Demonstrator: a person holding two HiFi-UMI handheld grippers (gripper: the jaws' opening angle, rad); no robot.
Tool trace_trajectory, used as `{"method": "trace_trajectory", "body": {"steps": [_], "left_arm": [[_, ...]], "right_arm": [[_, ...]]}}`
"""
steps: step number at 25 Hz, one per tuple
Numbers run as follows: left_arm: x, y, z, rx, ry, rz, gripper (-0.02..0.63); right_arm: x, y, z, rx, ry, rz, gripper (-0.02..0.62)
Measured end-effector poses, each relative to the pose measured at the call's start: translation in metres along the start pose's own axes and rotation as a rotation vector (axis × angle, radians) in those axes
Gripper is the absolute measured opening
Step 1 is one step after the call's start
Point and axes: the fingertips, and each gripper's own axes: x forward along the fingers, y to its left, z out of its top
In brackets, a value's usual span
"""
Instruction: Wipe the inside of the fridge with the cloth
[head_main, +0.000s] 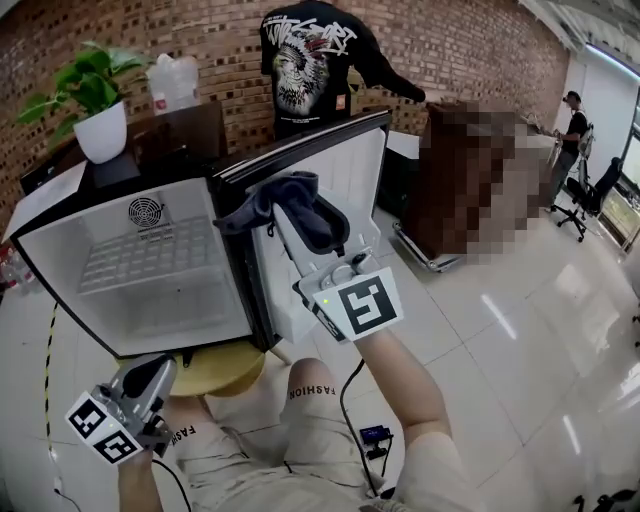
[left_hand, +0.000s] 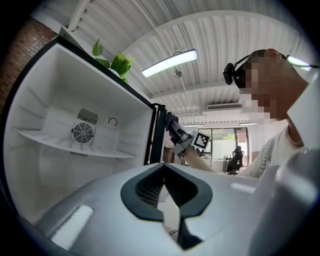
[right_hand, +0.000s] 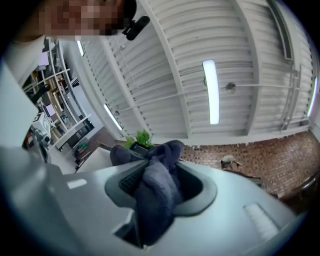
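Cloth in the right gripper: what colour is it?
Plain dark blue-grey, no pattern. The cloth shows best in the right gripper view.

A red brick wall (head_main: 200, 30) runs across the back of the room. Against it stands a dark wooden cabinet (head_main: 190, 135) with a clear plastic container (head_main: 172, 80) on top. A leafy green plant in a white ceramic pot (head_main: 101, 130) sits in front of the wall's left part. A person in a black T-shirt with a skull print (head_main: 305, 65) stands just before the wall. Well away from the wall, on the glossy white tiled floor (head_main: 500, 330), are a round yellow wooden stool (head_main: 218, 368) and a small black device with a blue screen (head_main: 375, 436). Past the wall's right end stands a black office chair (head_main: 590, 195). Above the wall, a long white strip light (right_hand: 212, 90) is fixed to the white ribbed ceiling (right_hand: 165, 60).
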Motion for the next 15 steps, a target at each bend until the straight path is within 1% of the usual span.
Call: {"method": "trace_trajectory", "body": {"steps": [3,5,7,9,11,13,15], "left_arm": [[-0.005,0.002,-0.006,-0.012,0.007,-0.01,0.0],[-0.008,0.005,-0.007,-0.025,-0.004,-0.015,0.0],[-0.01,0.01,-0.008,-0.025,-0.004,-0.008,0.0],[-0.011,0.014,-0.011,-0.026,0.001,-0.006,0.0],[-0.012,0.016,-0.013,-0.041,-0.001,-0.018,0.0],[-0.014,0.019,-0.012,-0.072,-0.014,-0.039,0.0],[-0.019,0.023,-0.013,-0.094,-0.021,-0.04,0.0]], "right_arm": [[0.005,-0.014,-0.025,0.027,0.02,-0.038,0.144],[0.01,-0.026,-0.037,0.061,-0.001,-0.052,0.144],[0.014,-0.03,-0.038,0.049,-0.026,-0.042,0.144],[0.017,-0.033,-0.039,0.027,-0.025,-0.033,0.144],[0.02,-0.049,-0.047,0.072,-0.003,-0.058,0.143],[0.027,-0.077,-0.063,0.146,0.03,-0.109,0.143],[0.033,-0.102,-0.074,0.236,0.028,-0.122,0.143]]}}
